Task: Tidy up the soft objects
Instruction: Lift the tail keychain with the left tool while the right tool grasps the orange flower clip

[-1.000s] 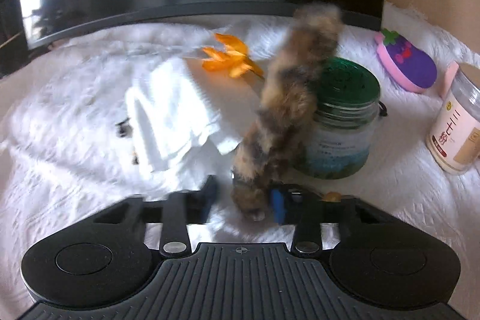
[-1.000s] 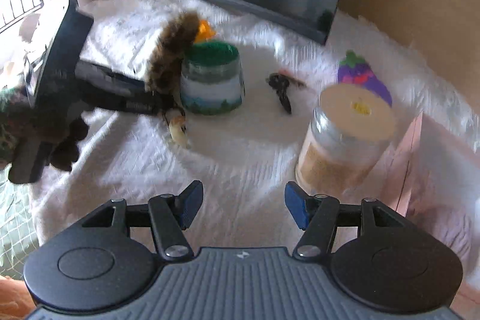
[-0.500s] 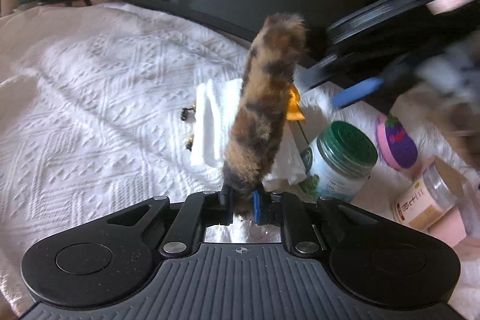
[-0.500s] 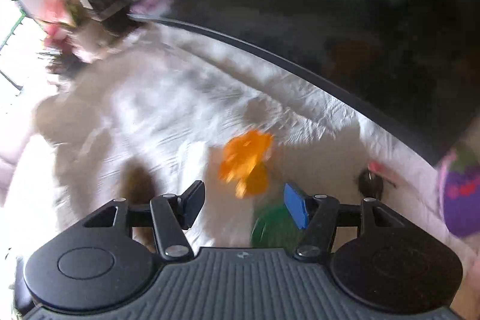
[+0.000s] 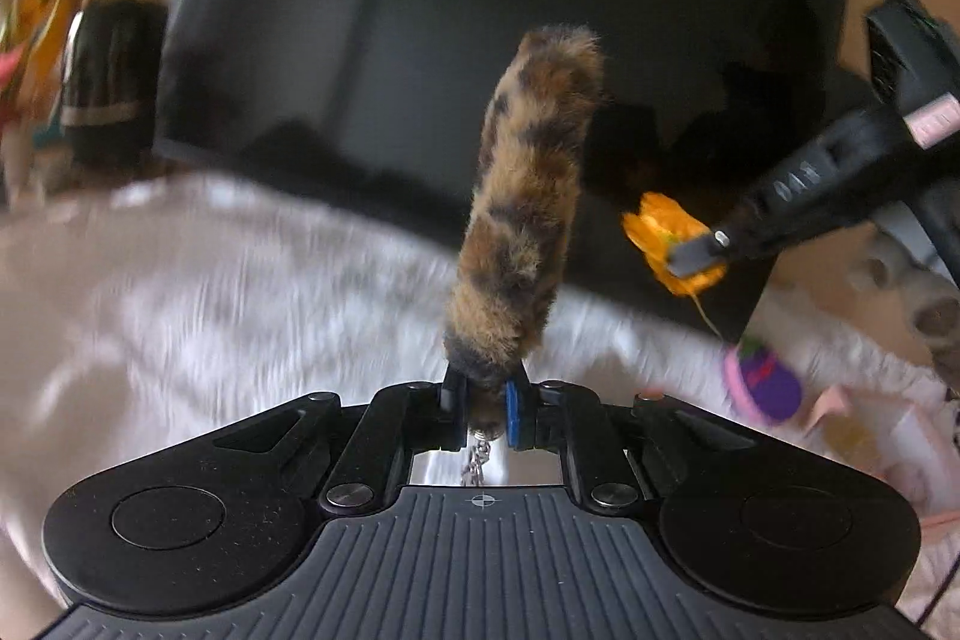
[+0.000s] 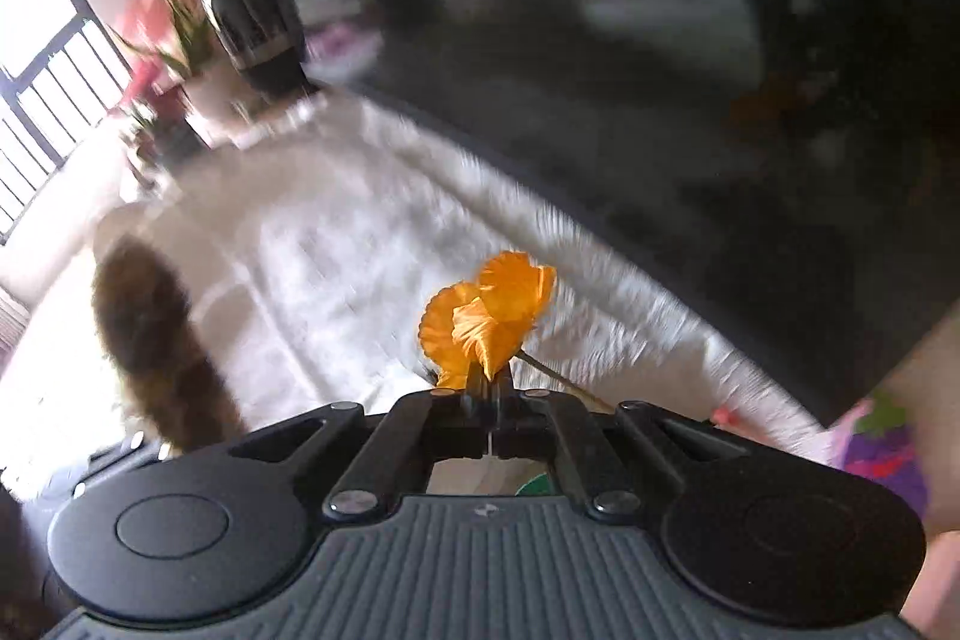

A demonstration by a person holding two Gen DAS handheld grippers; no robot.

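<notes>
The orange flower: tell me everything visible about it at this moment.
The orange flower looks artificial, with ruffled fabric-like petals in bright orange and a thin yellowish stem trailing out to the right. The right tongs are shut on its base, holding it off the white cloth with the bloom pointing away from the camera. In the left wrist view it appears pinched at the tong tips in front of the dark screen. Nothing else touches it.

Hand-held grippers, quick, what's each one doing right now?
Left hand-held gripper: closed on the base of the furry tail.
Right hand-held gripper: closed on the orange flower.
</notes>
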